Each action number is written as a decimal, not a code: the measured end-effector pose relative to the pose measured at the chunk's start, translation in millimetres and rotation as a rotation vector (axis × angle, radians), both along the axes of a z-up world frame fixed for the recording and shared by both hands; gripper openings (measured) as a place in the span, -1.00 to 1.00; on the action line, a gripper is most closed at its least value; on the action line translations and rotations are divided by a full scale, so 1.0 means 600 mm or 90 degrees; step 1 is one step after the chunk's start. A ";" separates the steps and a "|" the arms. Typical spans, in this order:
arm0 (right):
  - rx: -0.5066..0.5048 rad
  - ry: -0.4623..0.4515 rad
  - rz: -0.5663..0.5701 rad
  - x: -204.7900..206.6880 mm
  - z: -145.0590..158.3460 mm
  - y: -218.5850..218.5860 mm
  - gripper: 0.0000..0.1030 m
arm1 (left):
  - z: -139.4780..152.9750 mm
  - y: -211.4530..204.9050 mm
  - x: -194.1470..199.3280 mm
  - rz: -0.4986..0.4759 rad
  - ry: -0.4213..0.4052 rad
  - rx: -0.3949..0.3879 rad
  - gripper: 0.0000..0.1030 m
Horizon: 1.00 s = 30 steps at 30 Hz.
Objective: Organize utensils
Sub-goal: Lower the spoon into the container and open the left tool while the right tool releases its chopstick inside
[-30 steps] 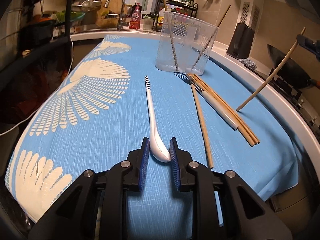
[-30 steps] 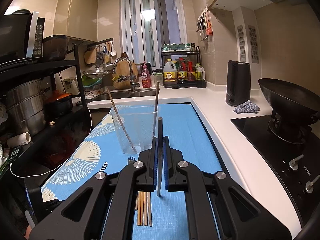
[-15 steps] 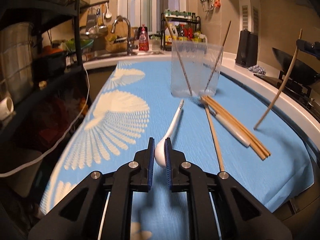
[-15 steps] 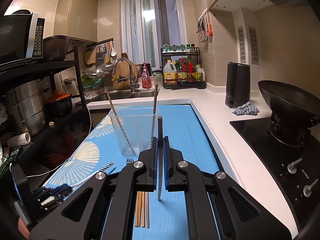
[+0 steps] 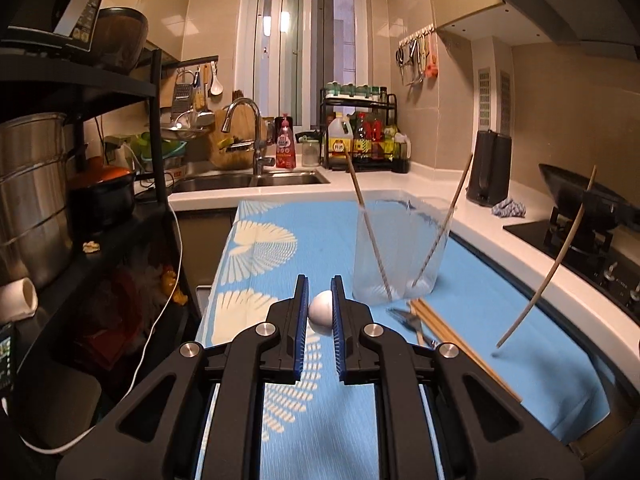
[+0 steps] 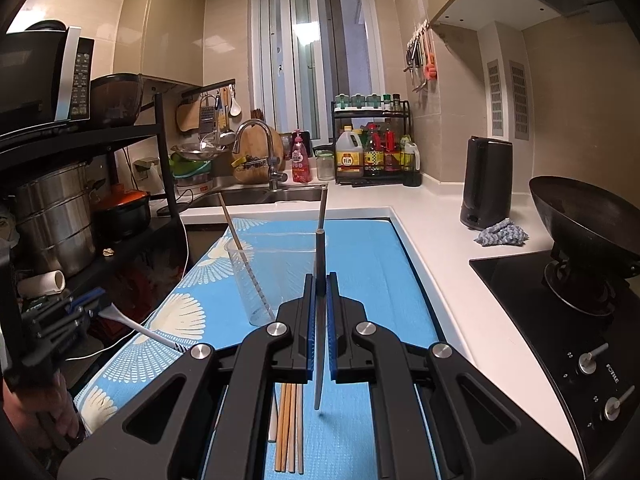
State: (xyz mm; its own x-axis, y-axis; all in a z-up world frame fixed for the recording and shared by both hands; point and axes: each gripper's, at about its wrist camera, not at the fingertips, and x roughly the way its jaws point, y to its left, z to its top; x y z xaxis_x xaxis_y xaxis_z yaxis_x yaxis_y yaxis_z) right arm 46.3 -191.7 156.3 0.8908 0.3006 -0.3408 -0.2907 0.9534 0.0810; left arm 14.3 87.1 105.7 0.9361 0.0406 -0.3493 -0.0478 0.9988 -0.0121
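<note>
My left gripper [image 5: 320,304] is shut on the bowl of a white spoon [image 5: 321,313] and holds it lifted above the blue mat; the spoon also shows in the right wrist view [image 6: 136,329], its striped handle end pointing right. My right gripper [image 6: 319,300] is shut on a single chopstick [image 6: 319,264], held upright in the air; the same chopstick shows in the left wrist view [image 5: 556,264]. A clear plastic cup [image 5: 400,248] stands on the mat with two chopsticks leaning in it, and it shows in the right wrist view [image 6: 272,276] just beyond my right gripper.
Several chopsticks [image 6: 290,424] and a fork [image 5: 412,320] lie on the blue mat [image 5: 500,320]. A sink [image 5: 256,180] is at the back, a black shelf rack [image 5: 80,216] on the left, a stove with a wok [image 6: 576,224] on the right.
My left gripper has closed on the spoon's bowl and lifted it off the mat, tilting up to level. My right gripper has held still with its chopstick.
</note>
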 end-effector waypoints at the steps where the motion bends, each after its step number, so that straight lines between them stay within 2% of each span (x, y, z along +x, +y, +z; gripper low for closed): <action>1: -0.001 0.000 0.001 0.000 0.001 0.000 -0.90 | 0.008 0.000 0.004 -0.005 -0.002 -0.001 -0.78; 5: -0.013 -0.005 0.009 0.007 0.018 0.007 -0.90 | 0.040 0.000 0.025 -0.033 0.004 -0.015 -0.78; 9: -0.014 0.000 0.019 0.022 0.048 0.011 -0.90 | 0.075 0.001 0.055 -0.063 0.032 -0.029 -0.78; 15: -0.016 -0.031 0.049 0.047 0.130 0.029 -0.90 | 0.145 0.008 0.100 -0.079 0.044 -0.032 -0.78; 23: -0.005 -0.095 0.073 0.112 0.227 0.069 -0.90 | 0.233 -0.003 0.164 -0.087 0.017 -0.013 -0.78; 27: -0.001 -0.116 0.065 0.162 0.235 0.088 -0.90 | 0.253 -0.020 0.208 -0.090 0.007 -0.004 -0.78; 30: 0.008 -0.101 0.059 0.208 0.211 0.102 -0.90 | 0.244 -0.035 0.243 -0.096 0.013 0.002 -0.78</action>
State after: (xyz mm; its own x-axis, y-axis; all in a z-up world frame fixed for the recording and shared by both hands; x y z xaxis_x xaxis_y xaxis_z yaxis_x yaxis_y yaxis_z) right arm 171.3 -130.3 282.7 0.9010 0.3877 -0.1946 -0.3878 0.9209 0.0390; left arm 159.8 66.0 252.3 0.9244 -0.0988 -0.3685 0.1023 0.9947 -0.0102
